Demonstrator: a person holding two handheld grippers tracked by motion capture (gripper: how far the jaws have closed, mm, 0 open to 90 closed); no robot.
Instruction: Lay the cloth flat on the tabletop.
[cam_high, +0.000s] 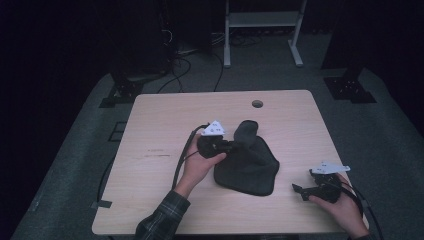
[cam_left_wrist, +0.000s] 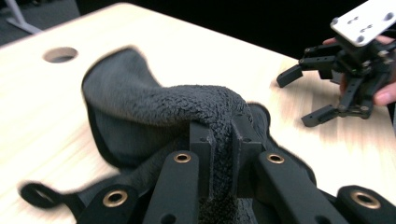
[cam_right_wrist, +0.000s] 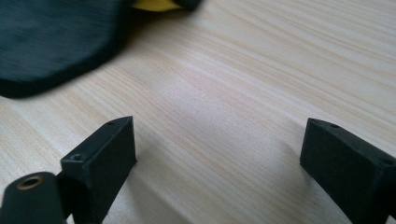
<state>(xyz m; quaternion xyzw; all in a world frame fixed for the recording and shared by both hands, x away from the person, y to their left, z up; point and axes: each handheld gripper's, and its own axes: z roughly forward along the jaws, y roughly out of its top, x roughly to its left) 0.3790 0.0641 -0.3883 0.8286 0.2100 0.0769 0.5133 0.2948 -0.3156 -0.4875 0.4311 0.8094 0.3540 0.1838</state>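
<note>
Dark grey fleecy cloth (cam_high: 248, 162) seen bunched mid light wooden surface (cam_high: 155, 125), one fold pinched and raised by left tool (cam_left_wrist: 223, 140), closed on it. Judged soft, light, limp, non-slippery; free edge best taken. Right tool (cam_right_wrist: 219, 154) held open, apart from cloth.

**Gripper pinches dark cloth at table's centre**

A left gripper (cam_high: 231, 146) clamps a fold of a dark cloth (cam_high: 248, 167) on the wooden table (cam_high: 160, 120). At four o'clock from the cloth, the right gripper (cam_high: 302, 190) rests apart, jaws spread.
</note>
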